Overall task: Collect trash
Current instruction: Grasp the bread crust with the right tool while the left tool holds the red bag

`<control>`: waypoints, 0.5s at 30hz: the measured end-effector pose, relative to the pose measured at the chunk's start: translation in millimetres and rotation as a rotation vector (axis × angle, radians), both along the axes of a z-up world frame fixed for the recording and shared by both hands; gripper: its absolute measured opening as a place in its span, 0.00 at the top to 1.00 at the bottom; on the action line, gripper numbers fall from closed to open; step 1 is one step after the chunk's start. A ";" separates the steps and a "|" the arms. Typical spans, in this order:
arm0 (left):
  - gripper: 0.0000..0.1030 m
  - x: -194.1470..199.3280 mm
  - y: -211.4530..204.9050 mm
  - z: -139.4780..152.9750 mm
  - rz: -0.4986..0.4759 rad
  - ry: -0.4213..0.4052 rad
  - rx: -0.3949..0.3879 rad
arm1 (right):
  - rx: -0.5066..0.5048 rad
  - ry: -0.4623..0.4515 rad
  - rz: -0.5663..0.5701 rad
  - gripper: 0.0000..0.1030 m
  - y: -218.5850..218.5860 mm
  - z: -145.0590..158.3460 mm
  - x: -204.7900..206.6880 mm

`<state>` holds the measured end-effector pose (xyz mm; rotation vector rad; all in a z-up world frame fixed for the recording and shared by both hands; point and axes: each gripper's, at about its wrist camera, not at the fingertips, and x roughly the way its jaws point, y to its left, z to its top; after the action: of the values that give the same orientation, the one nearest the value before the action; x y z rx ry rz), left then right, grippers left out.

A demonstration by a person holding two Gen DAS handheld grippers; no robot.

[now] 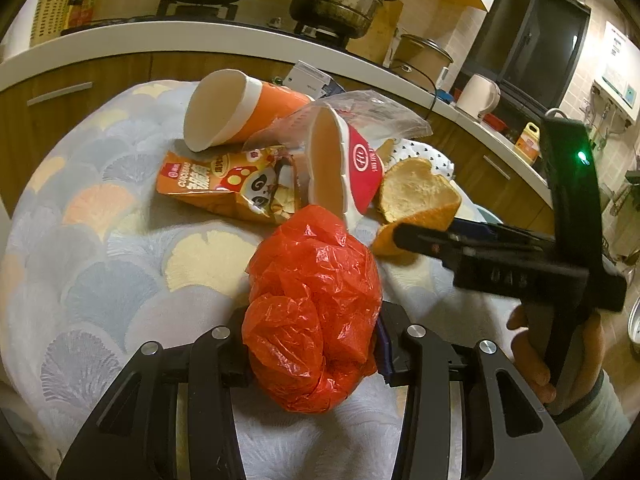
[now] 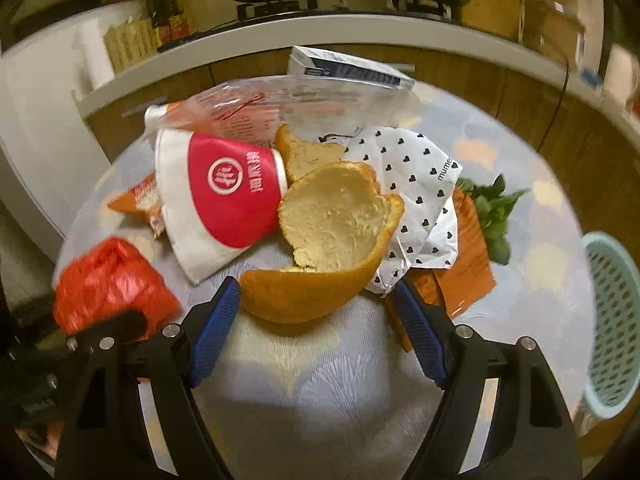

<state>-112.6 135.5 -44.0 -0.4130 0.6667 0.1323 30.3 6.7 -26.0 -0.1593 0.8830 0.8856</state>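
Left wrist: left claw (image 1: 310,344) clamped on crumpled red bag (image 1: 312,312), low centre; cups at 12 o'clock. Right wrist: right claw (image 2: 316,308) spread wide, flanking orange peel (image 2: 320,248) on the surface (image 2: 320,392). Advise advancing slightly, closing across the peel's rim; basket (image 2: 612,320) at 3 o'clock.

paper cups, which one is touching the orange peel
The red-and-white cup: its base meets the orange peel. The orange-and-white cup lies farther back.

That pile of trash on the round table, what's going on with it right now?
A person works with a gripper in each hand. The left gripper is clamped on a crumpled red plastic bag. The right gripper is open, its jaws on either side of an orange peel. Paper cups, a snack wrapper and a heart-print wrapper lie uncollected.
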 end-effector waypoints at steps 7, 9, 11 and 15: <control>0.60 -4.8 -5.9 7.7 -0.001 -0.026 0.003 | 0.117 0.047 -0.006 0.79 -22.9 6.7 0.7; 0.60 -6.6 -8.7 14.7 0.000 -0.041 0.014 | 0.138 0.034 -0.015 0.81 -33.3 11.2 -3.8; 0.60 -9.7 -11.5 22.0 -0.007 -0.062 0.021 | 0.153 0.022 -0.022 0.81 -43.8 15.2 -7.0; 0.60 -9.3 -20.7 37.4 -0.032 -0.097 0.030 | 0.180 0.011 -0.048 0.81 -60.1 27.8 -6.7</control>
<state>-121.9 114.8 -6.7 -0.3773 0.5748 0.0911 23.6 -53.4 1.9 0.0228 0.8097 0.9174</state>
